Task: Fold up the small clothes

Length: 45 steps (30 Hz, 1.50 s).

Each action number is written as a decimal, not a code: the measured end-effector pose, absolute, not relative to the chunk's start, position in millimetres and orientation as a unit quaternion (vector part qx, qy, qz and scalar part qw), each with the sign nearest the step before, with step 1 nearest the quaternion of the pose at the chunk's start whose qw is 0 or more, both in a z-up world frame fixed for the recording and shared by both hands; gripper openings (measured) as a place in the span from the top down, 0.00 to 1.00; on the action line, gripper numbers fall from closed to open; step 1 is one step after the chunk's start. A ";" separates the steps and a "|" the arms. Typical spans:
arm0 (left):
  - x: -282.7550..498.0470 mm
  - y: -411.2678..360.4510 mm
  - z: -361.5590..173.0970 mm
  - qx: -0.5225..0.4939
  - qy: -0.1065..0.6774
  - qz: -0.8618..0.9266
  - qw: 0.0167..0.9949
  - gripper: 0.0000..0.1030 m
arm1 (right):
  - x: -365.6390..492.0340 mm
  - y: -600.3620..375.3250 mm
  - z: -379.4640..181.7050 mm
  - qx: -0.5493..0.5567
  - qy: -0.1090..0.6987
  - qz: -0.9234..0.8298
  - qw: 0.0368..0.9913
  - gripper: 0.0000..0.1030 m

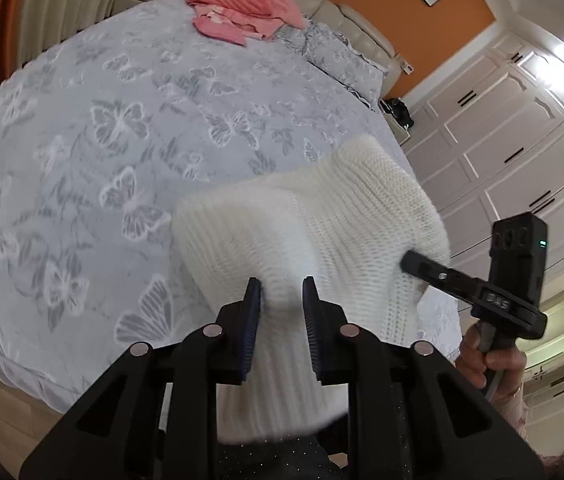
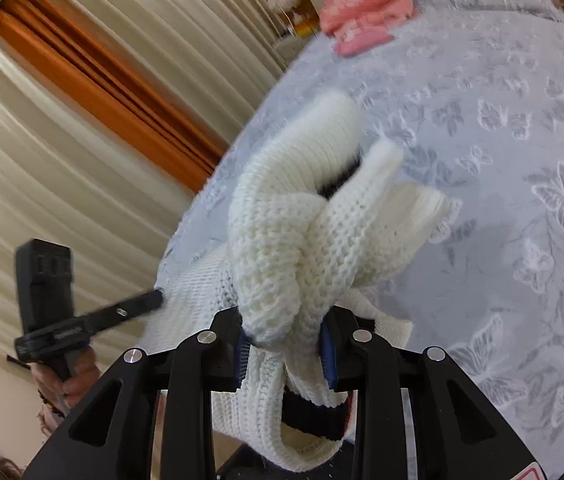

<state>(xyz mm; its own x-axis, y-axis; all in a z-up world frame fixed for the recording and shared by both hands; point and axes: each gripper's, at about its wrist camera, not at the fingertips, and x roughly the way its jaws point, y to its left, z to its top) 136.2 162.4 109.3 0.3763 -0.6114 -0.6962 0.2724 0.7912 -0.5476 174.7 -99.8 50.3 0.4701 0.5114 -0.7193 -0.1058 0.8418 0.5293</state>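
A white knit sweater hangs in the air above the near edge of the bed, held by both grippers. My left gripper is shut on a ribbed part of it. My right gripper is shut on a bunched fold of the same sweater, with a dark band showing below the pads. The right gripper also shows at the right of the left wrist view, and the left gripper at the left of the right wrist view.
The bed has a grey butterfly-print cover. A pile of pink clothes lies near the headboard beside a pillow. White wardrobes stand on the right. Curtains hang on the left.
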 end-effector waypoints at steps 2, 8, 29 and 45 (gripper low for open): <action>148.9 164.7 98.7 -0.156 0.503 -0.244 0.814 0.80 | 179.8 -106.1 18.4 0.237 0.513 0.186 0.803 0.73; 146.3 188.0 30.5 -0.131 0.587 -0.176 0.779 0.73 | 141.7 -116.3 -91.7 0.269 0.574 0.112 0.765 0.62; 121.8 162.6 -59.2 -0.241 0.588 -0.165 0.754 0.85 | 137.0 -73.4 -91.8 0.179 0.573 0.234 0.765 0.76; 44.2 145.6 4.7 -0.156 0.557 -0.166 0.798 0.26 | 103.0 -213.6 -69.5 0.250 0.572 0.137 0.769 0.25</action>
<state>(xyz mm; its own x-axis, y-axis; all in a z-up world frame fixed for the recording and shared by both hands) 44.2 145.6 4.7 0.3238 -0.4397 -0.8377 0.0915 0.8958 -0.4349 103.0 -213.6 -69.5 0.3081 0.4965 -0.8115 0.0767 0.8373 0.5414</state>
